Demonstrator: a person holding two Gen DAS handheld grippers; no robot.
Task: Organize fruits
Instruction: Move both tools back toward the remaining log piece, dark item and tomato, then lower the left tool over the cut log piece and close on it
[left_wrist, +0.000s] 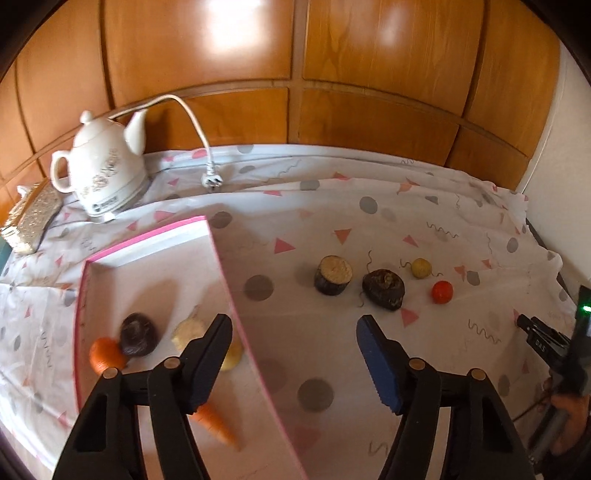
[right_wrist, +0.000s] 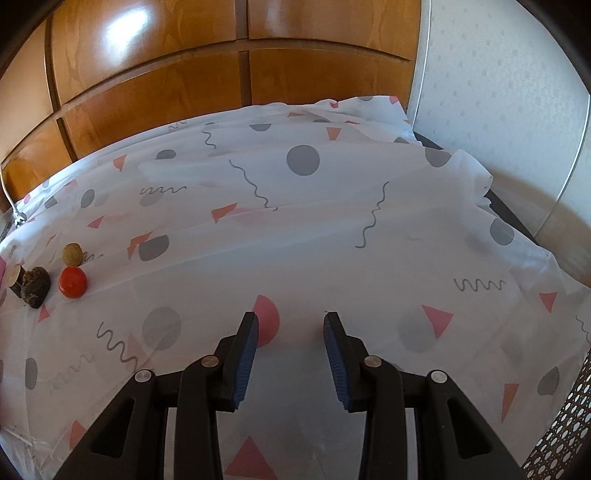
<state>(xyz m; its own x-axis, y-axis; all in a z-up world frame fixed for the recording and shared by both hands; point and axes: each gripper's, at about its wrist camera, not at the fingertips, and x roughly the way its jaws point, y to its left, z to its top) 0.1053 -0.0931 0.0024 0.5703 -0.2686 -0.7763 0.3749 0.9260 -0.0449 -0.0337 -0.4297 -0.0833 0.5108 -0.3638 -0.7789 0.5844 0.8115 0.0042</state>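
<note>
Both grippers are hanging empty over the patterned cloth (right_wrist: 295, 229), left gripper (left_wrist: 294, 332) gaping beside the pink tray (left_wrist: 218, 258) collecting produce, right gripper (right_wrist: 289, 325) part-open, while the tomato (left_wrist: 442, 291) and cut pieces are waiting outside.

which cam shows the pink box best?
Left wrist. The pink box fills the left of that view, open top toward the camera, with produce lying inside; the left gripper partly covers its near end. The right wrist view shows none of it for certain.
</note>
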